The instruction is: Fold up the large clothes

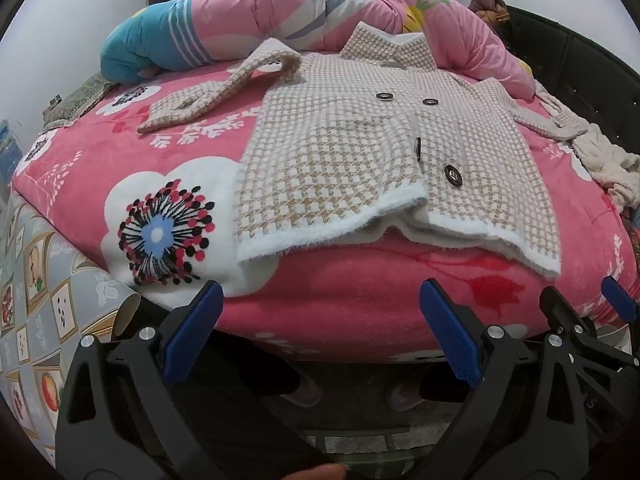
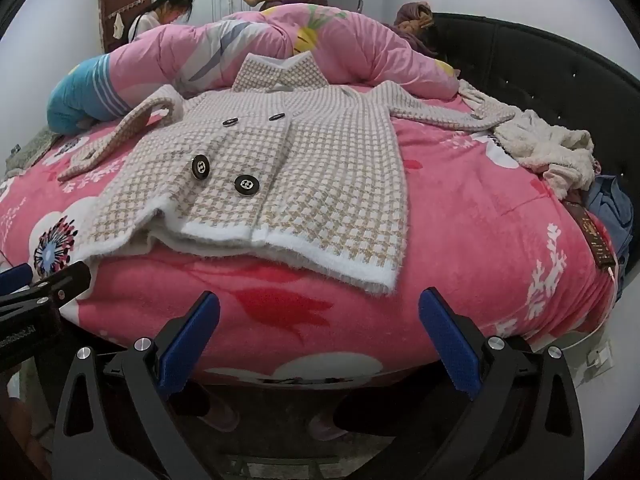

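Blue pads of the left hand-held gripper (image 1: 320,330) stand wide apart, holding nothing, above the bed (image 1: 340,304) edge; the checked coat (image 1: 384,160) lies spread on the pink blanket. From the right wrist, the right hand-held gripper (image 2: 319,338) is equally wide and empty, the coat (image 2: 296,168) just ahead, its far sleeve perhaps touching a fluffy cream garment (image 2: 548,148).
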### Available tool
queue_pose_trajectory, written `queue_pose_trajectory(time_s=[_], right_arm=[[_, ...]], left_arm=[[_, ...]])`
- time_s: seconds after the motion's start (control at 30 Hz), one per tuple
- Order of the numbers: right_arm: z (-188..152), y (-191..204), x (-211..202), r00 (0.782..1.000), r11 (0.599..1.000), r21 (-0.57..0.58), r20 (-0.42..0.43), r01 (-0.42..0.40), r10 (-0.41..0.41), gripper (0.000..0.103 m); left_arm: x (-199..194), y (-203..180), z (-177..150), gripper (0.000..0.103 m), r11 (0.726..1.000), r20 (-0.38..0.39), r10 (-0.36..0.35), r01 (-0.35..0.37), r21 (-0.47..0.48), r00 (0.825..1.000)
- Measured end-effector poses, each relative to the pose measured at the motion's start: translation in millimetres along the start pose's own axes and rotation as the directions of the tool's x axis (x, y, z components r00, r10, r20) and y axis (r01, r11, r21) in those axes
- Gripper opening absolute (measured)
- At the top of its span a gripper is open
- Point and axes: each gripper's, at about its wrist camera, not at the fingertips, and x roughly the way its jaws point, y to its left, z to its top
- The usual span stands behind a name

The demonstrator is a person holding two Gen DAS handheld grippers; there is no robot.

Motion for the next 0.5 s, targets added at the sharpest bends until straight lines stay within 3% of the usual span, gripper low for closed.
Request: queue_pose_trajectory(time_s=[0.5], right_arm=[[-0.1, 0.1, -3.1, 1.0, 1.0, -0.001, 0.004, 0.002, -0.002, 0.097]], left_arm=[[0.2, 0.0, 0.0, 0.095, 1.0, 0.002, 0.0, 0.0, 0.0, 1.0]])
